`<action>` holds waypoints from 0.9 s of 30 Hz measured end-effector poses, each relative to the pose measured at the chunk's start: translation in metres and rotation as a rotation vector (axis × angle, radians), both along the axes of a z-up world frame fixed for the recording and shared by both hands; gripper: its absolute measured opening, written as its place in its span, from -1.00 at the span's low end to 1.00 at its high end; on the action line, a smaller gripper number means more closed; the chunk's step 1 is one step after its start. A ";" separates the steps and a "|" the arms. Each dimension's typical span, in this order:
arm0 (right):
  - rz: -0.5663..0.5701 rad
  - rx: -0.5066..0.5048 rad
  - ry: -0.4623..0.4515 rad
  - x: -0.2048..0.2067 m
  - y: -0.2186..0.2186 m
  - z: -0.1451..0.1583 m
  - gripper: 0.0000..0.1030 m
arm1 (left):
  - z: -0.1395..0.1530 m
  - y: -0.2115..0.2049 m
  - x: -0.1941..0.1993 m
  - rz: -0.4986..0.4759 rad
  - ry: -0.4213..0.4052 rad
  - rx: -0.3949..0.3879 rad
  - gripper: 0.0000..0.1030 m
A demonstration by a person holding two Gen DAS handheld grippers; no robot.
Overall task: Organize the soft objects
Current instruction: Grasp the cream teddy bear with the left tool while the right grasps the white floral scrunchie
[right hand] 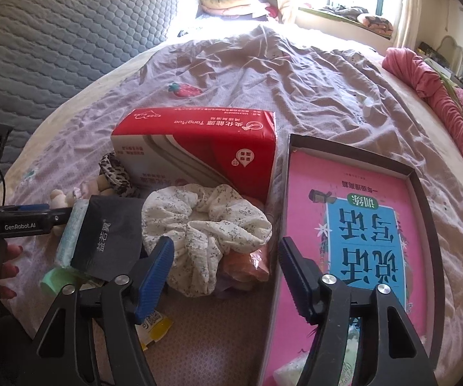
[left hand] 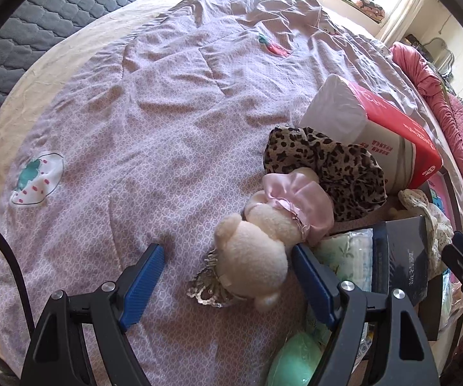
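A cream plush bear (left hand: 257, 251) in a pink satin dress lies on the bed, its head between the open fingers of my left gripper (left hand: 228, 254). A leopard-print scrunchie (left hand: 328, 170) lies just beyond it. A white floral scrunchie (right hand: 205, 225) lies on the bed in front of my open, empty right gripper (right hand: 225, 251); it also shows at the right in the left wrist view (left hand: 431, 212). A red and white tissue pack (right hand: 199, 151) leans behind them. The bear shows small in the right wrist view (right hand: 61, 197).
A dark box (right hand: 112, 234) and a pale green packet (right hand: 70, 241) lie left of the floral scrunchie. A tray (right hand: 424, 199) holding a pink book lies at the right. A pink blanket (right hand: 440, 96) lies along the bed's right edge. The left gripper body (right hand: 22, 222) shows at the left.
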State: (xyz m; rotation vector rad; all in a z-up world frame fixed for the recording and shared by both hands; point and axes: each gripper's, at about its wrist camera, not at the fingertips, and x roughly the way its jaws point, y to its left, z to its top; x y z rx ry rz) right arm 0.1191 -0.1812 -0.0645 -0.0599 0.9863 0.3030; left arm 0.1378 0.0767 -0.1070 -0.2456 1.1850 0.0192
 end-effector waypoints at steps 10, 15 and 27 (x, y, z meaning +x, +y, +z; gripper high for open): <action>-0.009 0.059 0.006 0.008 -0.003 -0.006 -0.58 | -0.006 -0.007 0.007 -0.014 -0.017 -0.041 0.36; -0.021 0.123 -0.023 0.007 -0.011 0.004 -0.73 | -0.005 -0.003 0.004 -0.018 -0.039 -0.095 -0.03; -0.055 0.156 -0.113 -0.004 -0.033 0.036 -0.76 | 0.034 -0.004 -0.010 -0.021 -0.140 -0.135 -0.26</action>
